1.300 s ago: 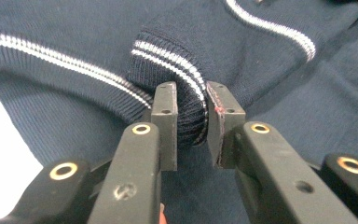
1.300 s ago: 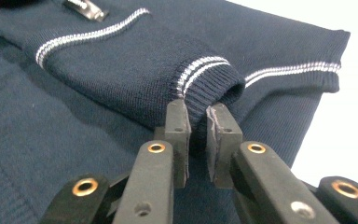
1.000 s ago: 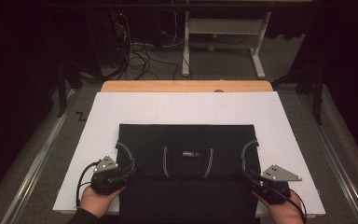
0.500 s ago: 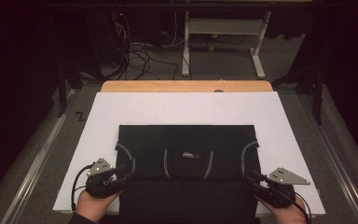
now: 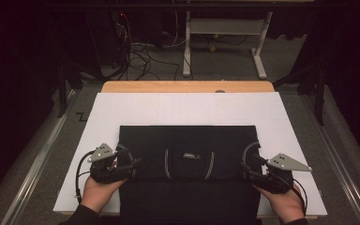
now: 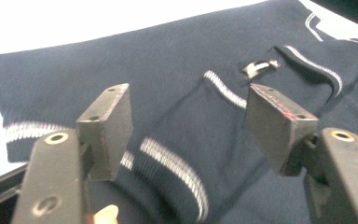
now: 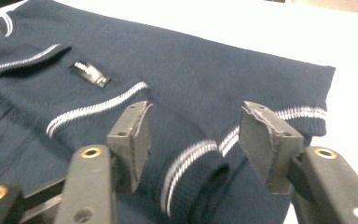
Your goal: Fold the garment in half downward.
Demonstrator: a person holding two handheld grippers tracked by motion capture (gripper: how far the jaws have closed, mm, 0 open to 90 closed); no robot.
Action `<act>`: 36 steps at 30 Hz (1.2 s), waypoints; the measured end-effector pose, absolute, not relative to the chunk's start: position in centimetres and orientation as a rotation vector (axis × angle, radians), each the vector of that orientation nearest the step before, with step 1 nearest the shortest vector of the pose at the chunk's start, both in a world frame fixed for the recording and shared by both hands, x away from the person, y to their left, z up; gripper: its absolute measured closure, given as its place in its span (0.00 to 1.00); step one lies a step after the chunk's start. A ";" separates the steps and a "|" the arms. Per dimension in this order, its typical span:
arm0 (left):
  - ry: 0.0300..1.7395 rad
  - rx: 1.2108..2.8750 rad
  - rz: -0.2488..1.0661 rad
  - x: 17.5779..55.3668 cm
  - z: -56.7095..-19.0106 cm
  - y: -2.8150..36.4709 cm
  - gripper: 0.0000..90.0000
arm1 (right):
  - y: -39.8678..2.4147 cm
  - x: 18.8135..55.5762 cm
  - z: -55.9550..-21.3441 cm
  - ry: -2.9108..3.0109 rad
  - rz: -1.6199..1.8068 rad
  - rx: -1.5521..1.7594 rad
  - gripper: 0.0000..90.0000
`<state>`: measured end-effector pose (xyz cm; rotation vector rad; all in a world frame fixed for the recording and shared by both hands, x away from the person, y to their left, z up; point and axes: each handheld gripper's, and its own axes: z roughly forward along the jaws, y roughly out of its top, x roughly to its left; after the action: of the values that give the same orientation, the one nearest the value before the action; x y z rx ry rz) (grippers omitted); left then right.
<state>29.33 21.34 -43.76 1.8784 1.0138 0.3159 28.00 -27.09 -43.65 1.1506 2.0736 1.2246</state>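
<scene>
Nearest the person, two hands came in from the bottom edge, each with one hand-held gripper. The left hand-held gripper (image 5: pixel 130 165) stood at the left edge of the folded sweater (image 5: pixel 187 140), and the right hand-held gripper (image 5: pixel 246 171) stood at its right edge, so neither hand was clearly the nearer to the cloth. Both had just been opening. In the left gripper view the jaws were spread, with a striped cuff (image 6: pixel 168 161) lying below and between them, the pads off the cloth. In the right gripper view the jaws were likewise spread above the other striped cuff (image 7: pixel 191 163), pinching nothing.

The sweater, one dark navy garment with pale stripes, lay flat on the white sheet (image 5: pixel 168 108) that covered the table (image 5: pixel 187 86). Its long axis ran left to right across the table, and its near part hung over the table's near edge. From each hand-held gripper the body of the garment lay inward and ahead. Two sleeves were folded in over the front, their cuffs close to the small label (image 5: pixel 190 155) at the middle. Any coming move would likely turn on that symmetry: each side's edge sat directly under its own hand-held gripper.

Beyond the table, cables (image 5: pixel 140 56) and one white frame (image 5: pixel 225 28) stood on the floor.
</scene>
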 end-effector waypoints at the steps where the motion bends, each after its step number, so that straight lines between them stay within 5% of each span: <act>1: 1.008 1.874 0.312 29.6 -43.7 21.1 0.29 | -26.8 28.4 -43.5 2.076 1.225 1.151 0.46; 16: 1.039 1.952 0.282 33.9 -43.3 17.6 0.25 | -22.4 32.8 -42.5 2.143 1.175 1.095 0.40; 33: 1.057 2.253 0.151 36.8 -46.5 11.1 0.41 | -17.3 36.0 -45.9 2.445 0.939 1.187 0.60; 36: 1.025 2.263 0.175 36.4 -46.5 10.9 0.53 | -17.2 35.7 -46.2 2.464 0.955 1.153 0.72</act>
<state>36.36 10.89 -46.53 2.2630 1.0254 0.1746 35.71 -17.23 -46.21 1.1530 2.4643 0.9550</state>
